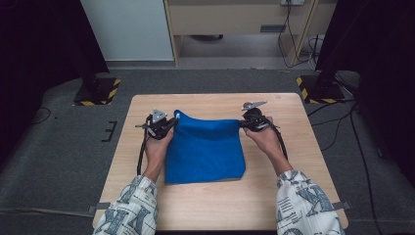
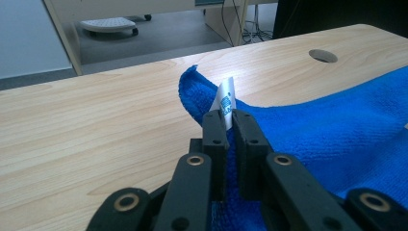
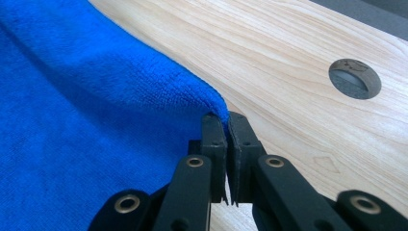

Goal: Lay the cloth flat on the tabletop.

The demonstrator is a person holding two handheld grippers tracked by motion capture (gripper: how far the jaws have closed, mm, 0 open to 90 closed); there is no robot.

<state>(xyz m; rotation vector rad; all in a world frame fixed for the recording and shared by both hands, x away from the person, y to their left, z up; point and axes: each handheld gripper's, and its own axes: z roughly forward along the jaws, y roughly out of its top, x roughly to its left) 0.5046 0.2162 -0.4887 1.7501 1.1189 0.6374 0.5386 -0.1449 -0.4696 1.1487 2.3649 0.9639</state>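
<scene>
- Gripping the far corners of a blue cloth (image 1: 205, 147), both grippers sit over the far half of the wooden table (image 1: 210, 205), seen from the high view.
- Left gripper (image 1: 172, 122) is at about ten o'clock from the cloth's middle, its jaws pinched tight on the far left corner.
- In the left gripper view, the left gripper (image 2: 228, 120) has its two black jaws closed on the blue fabric, and a white label (image 2: 226, 101) with blue print sticks up between the tips.
- That corner of the cloth (image 2: 308, 139) curls up in a small peak just past the jaw tips, at twelve o'clock from them, lifted off the wood.
- Right gripper (image 1: 243, 124) is at about two o'clock from the cloth's middle, clamped on the far right corner.
- In the right gripper view, the right gripper (image 3: 226, 120) shows its jaws nearly touching, with the thin edge of the cloth (image 3: 86, 125) nipped between the tips.
- A round hole (image 3: 354, 78) in the tabletop sits at two o'clock from those jaws, apart from the cloth.
- From above, the cloth's far edge runs between the two grippers and sags a little in the middle; its near part lies flat on the table toward six o'clock.
- The person's hands hold each gripper from behind, with patterned sleeves (image 1: 132, 210) coming in at the bottom edge.
</scene>
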